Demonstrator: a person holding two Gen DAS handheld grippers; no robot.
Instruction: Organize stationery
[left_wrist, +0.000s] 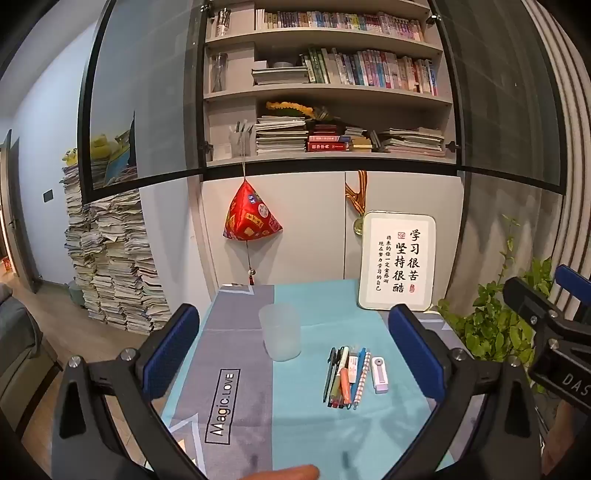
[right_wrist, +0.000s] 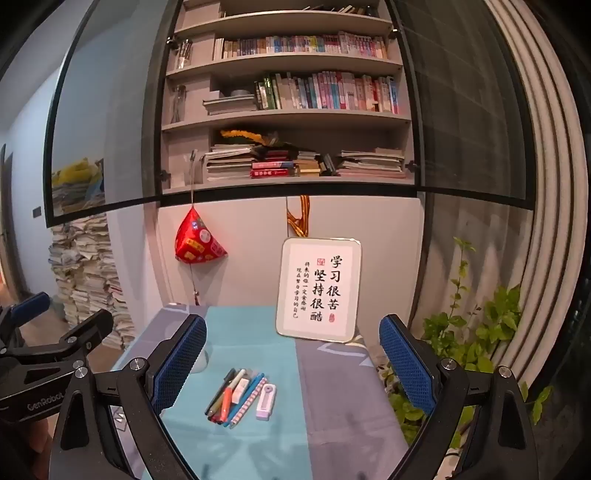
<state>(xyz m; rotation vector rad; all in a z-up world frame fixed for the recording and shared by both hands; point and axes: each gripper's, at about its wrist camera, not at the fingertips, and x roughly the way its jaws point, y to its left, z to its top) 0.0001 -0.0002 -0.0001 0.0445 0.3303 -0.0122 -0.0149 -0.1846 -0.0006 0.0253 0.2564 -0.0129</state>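
Tablecloth (left_wrist: 236, 347) marked "Magic.LOVE", beside pens (left_wrist: 345, 376)

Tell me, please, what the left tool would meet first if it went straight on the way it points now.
Probably the translucent cup or the tablecloth beside it; the left tool is open and aims slightly downward. Depth is unclear.

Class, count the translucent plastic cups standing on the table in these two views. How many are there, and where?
1. The translucent plastic cup stands upright on the cloth, left of the pile of pens. In the right wrist view the gripper's finger hides most of it.
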